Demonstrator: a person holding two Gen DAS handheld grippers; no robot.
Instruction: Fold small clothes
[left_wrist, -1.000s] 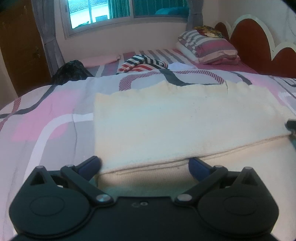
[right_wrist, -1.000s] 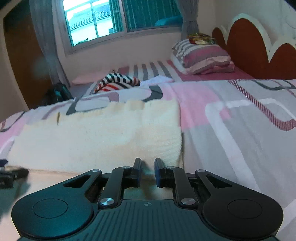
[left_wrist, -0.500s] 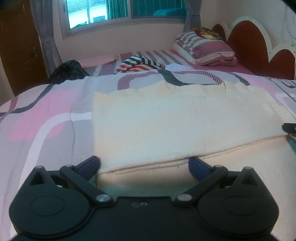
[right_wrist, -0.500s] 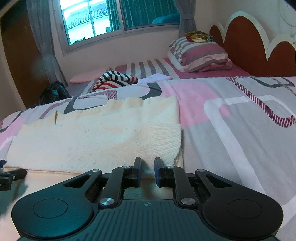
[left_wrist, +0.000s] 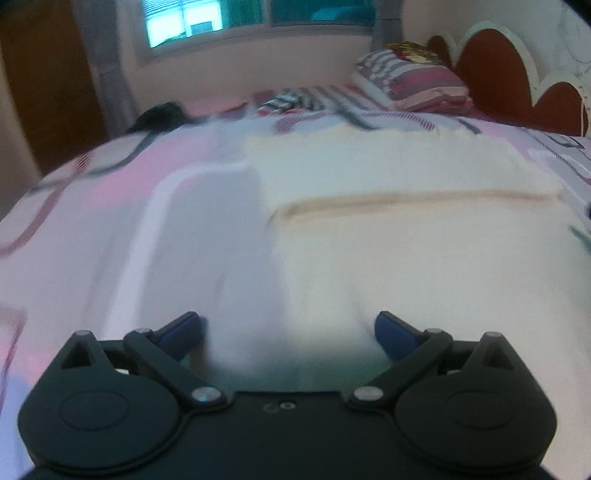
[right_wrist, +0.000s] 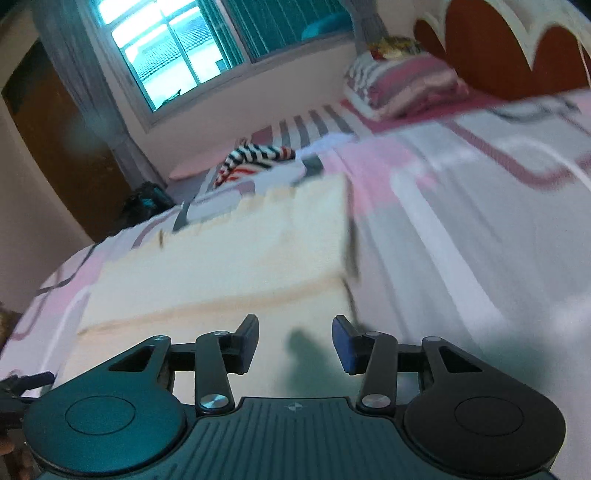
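One fold lies flat: the sweater rests on the bed. My left tool gapes empty, the right tool is opening (nothing pinched); next, regrip an edge.

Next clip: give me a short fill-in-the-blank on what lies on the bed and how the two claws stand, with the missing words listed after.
1. The cream knitted garment lies folded on the pink and grey patterned ____.
2. The left claw has its jaws ____, with nothing pressed between them.
3. The right claw has jaws that are ____, its pads clear of the cream knit.
4. Beyond the cream knit lies a crumpled garment patterned with ____.

Missing words: bedspread; open; opening; stripes
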